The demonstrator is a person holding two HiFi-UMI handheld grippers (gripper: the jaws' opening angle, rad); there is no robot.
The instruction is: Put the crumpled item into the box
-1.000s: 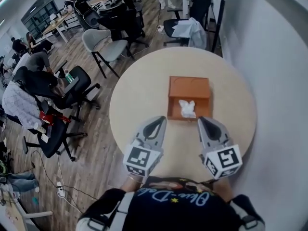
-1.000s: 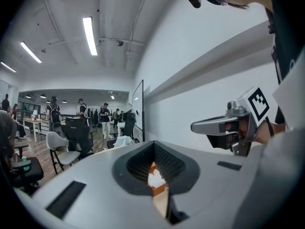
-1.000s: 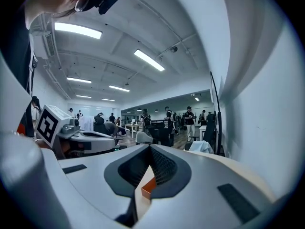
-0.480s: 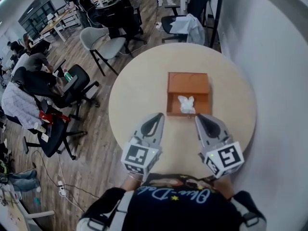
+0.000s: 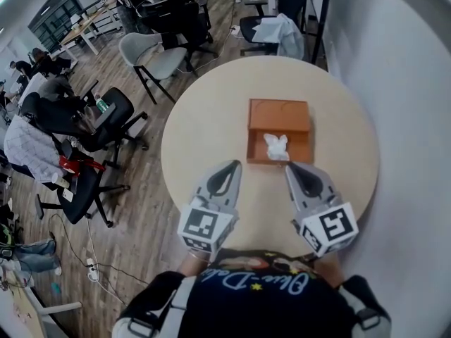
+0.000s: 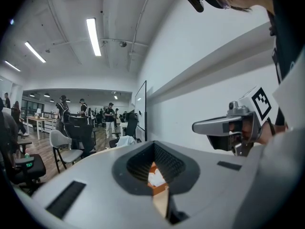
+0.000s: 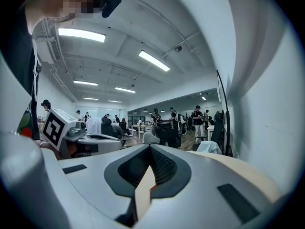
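We hold left tool [image 5: 230, 166], right tool [image 5: 291, 168] closed, empty; crumpled white tissue [image 5: 276, 146] in orange box [image 5: 278, 113]; near edge of round counter [image 5: 204, 132] hidden.

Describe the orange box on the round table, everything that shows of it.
The orange rectangular box is shallow and open-topped, with low walls; it looks like wood or stiff card. It sits flat on the round beige table, near its middle. A crumpled white item, paper or tissue by its look, lies inside near the wall closest to the person.
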